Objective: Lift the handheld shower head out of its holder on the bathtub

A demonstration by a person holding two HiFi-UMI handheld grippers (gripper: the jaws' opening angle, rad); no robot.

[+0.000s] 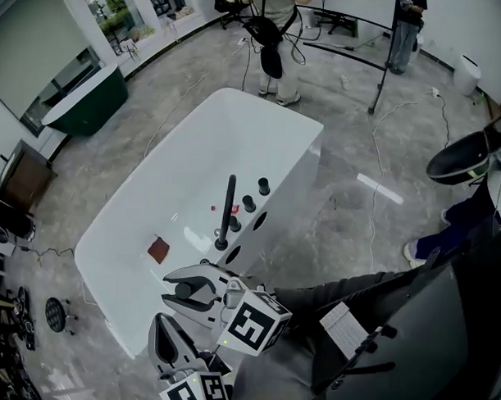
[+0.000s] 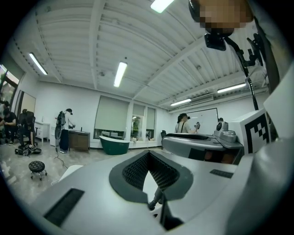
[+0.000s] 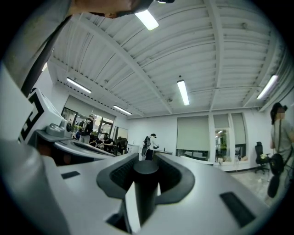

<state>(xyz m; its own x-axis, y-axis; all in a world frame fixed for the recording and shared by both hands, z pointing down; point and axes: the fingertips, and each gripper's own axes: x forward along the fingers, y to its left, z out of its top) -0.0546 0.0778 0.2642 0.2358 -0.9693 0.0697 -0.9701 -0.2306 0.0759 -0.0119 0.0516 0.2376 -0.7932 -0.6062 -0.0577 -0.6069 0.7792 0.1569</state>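
Observation:
The black handheld shower head [image 1: 228, 209] stands upright in its holder on the near rim of the white bathtub [image 1: 295, 147]. My right gripper [image 1: 175, 288] is level beside that rim, jaws wide. In the right gripper view the black handle [image 3: 146, 193] rises between the open pads of the right gripper [image 3: 146, 174], with a gap on each side. My left gripper [image 1: 170, 336] is just below the right one, also open with nothing in it. Through the left gripper [image 2: 148, 158] I see white tub and a slim black fitting [image 2: 156, 199].
Three black knobs [image 1: 249, 203] sit on the rim beside the holder. A brown-red patch [image 1: 158, 249] lies in the tub. A green tub [image 1: 86, 99] stands far left, people and a stand [image 1: 385, 60] at the back, cables on the floor, a person's legs [image 1: 446, 235] at right.

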